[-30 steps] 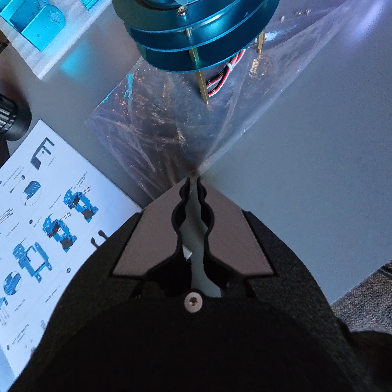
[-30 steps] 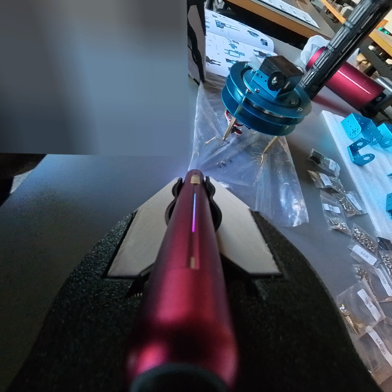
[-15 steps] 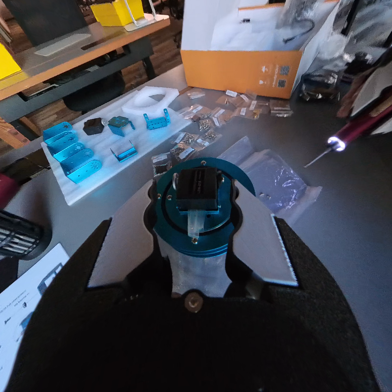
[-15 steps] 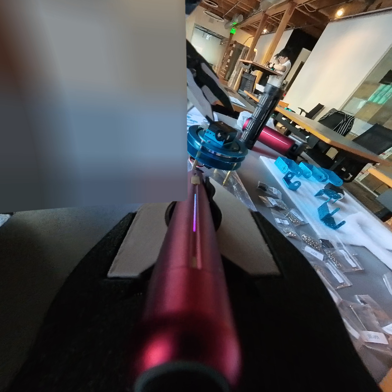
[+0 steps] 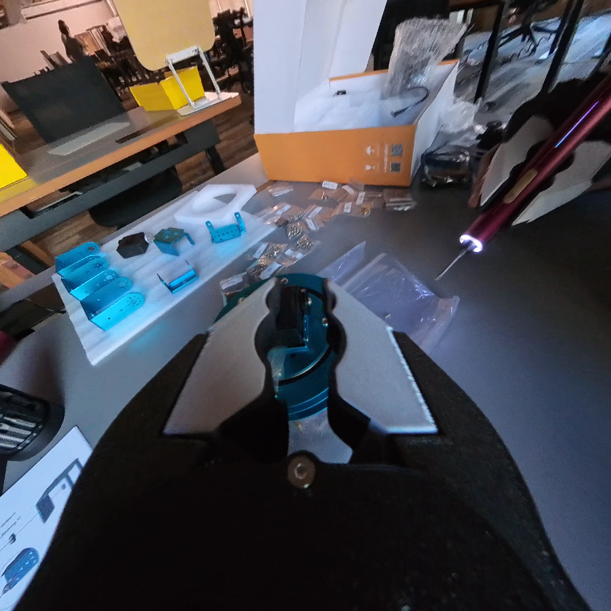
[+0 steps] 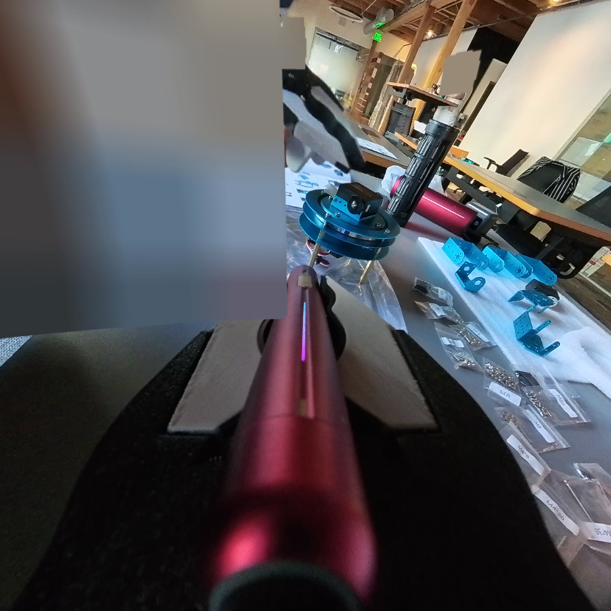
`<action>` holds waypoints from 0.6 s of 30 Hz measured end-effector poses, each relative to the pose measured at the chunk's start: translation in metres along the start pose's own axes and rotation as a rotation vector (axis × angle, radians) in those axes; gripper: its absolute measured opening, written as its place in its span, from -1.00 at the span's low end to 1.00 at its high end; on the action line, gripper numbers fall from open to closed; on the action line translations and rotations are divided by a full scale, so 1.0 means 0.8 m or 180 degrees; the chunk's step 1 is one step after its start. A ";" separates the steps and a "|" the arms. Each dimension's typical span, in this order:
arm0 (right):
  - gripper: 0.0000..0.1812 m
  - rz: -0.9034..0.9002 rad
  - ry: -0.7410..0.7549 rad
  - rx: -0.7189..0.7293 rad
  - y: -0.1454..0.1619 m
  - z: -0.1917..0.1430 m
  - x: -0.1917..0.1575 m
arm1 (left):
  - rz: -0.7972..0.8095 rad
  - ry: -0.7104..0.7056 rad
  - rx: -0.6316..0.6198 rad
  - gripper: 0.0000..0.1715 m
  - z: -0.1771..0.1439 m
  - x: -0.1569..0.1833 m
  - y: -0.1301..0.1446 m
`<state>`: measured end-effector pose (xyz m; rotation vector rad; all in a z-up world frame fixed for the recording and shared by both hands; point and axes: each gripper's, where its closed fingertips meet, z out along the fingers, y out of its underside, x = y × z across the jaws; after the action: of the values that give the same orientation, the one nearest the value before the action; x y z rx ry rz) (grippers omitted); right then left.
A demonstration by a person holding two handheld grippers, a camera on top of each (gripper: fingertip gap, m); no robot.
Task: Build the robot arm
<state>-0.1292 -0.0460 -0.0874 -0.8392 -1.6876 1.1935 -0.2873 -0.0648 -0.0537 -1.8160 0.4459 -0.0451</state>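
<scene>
A blue round stacked-disc assembly (image 5: 304,360) with a black servo on top stands on brass legs on a clear plastic bag (image 5: 396,297). It also shows in the right wrist view (image 6: 350,231). My left gripper (image 5: 299,284) is open and hovers just above the assembly without touching it. The servo shows between its jaws. One of its fingers (image 6: 310,132) shows above the assembly in the right wrist view. My right gripper (image 6: 307,291) is shut on a red electric screwdriver (image 6: 297,413). The lit tip of the screwdriver (image 5: 472,244) points down at the table to the right of the bag.
A white foam sheet (image 5: 139,334) with several blue brackets lies to the left. Small bags of screws (image 6: 529,403) lie beside it. An orange and white box (image 5: 337,158) stands at the back. An instruction sheet (image 5: 26,496), a black ribbed cylinder (image 6: 420,172) and a red cylinder (image 6: 439,208) are nearby. Some 15 centimetres of space lies between my two pairs of fingers.
My left gripper was shut low at the corner of the plastic bag; it has opened, risen and tilted up over the blue assembly. The right gripper has tilted up, still gripping the screwdriver.
</scene>
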 end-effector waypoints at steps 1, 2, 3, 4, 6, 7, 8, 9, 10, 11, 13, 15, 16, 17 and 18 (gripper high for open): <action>-0.78 -0.0002 0.0001 -0.0005 0.000 0.000 0.000 | -0.0002 -0.0039 0.0013 -0.60 -0.001 -0.003 -0.003; -0.78 -0.0003 -0.0006 -0.0008 0.001 0.000 -0.001 | 0.0014 -0.0130 -0.0028 -0.48 -0.001 -0.010 -0.001; -0.78 -0.0003 -0.0011 -0.0014 0.001 0.001 -0.001 | 0.0025 -0.0171 -0.0099 -0.35 0.001 -0.014 0.004; -0.78 -0.0005 -0.0013 -0.0019 0.001 0.001 -0.001 | 0.0013 -0.0182 -0.0175 -0.24 0.004 -0.017 0.010; -0.78 -0.0008 -0.0027 -0.0028 0.002 0.001 -0.002 | -0.0058 -0.0169 -0.0281 -0.21 0.010 -0.021 0.024; -0.78 -0.0009 -0.0025 -0.0030 0.002 0.001 -0.002 | -0.0079 -0.0156 -0.0331 -0.21 0.013 -0.022 0.030; -0.78 -0.0008 -0.0030 -0.0032 0.002 0.001 -0.002 | -0.0078 -0.0201 -0.0376 -0.21 0.015 -0.027 0.037; -0.77 -0.0005 -0.0036 -0.0036 0.002 0.001 -0.003 | -0.0059 -0.0232 -0.0420 -0.26 0.017 -0.031 0.042; -0.77 -0.0005 -0.0031 -0.0035 0.002 0.001 -0.002 | -0.0054 -0.0225 -0.0444 -0.34 0.018 -0.032 0.046; -0.77 -0.0005 -0.0032 -0.0032 0.002 0.001 -0.002 | -0.0109 -0.0159 -0.0416 -0.42 0.018 -0.029 0.046; -0.77 0.0001 -0.0035 -0.0036 0.002 0.001 -0.002 | -0.0179 -0.0085 -0.0388 -0.47 0.019 -0.027 0.045; -0.78 0.0006 -0.0039 -0.0034 0.002 0.001 -0.003 | -0.0231 -0.0036 -0.0357 -0.48 0.018 -0.026 0.044; -0.78 0.0008 -0.0038 -0.0033 0.002 0.001 -0.002 | -0.0306 0.0004 -0.0327 -0.50 0.017 -0.026 0.043; -0.78 0.0010 -0.0038 -0.0031 0.002 0.001 -0.002 | -0.0398 0.0060 -0.0300 -0.51 0.017 -0.025 0.042; -0.78 0.0013 -0.0039 -0.0031 0.002 0.001 -0.002 | -0.0461 0.0093 -0.0283 -0.51 0.017 -0.026 0.042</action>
<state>-0.1294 -0.0475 -0.0895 -0.8433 -1.7036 1.1963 -0.3122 -0.0532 -0.0848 -1.9349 0.3410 -0.1541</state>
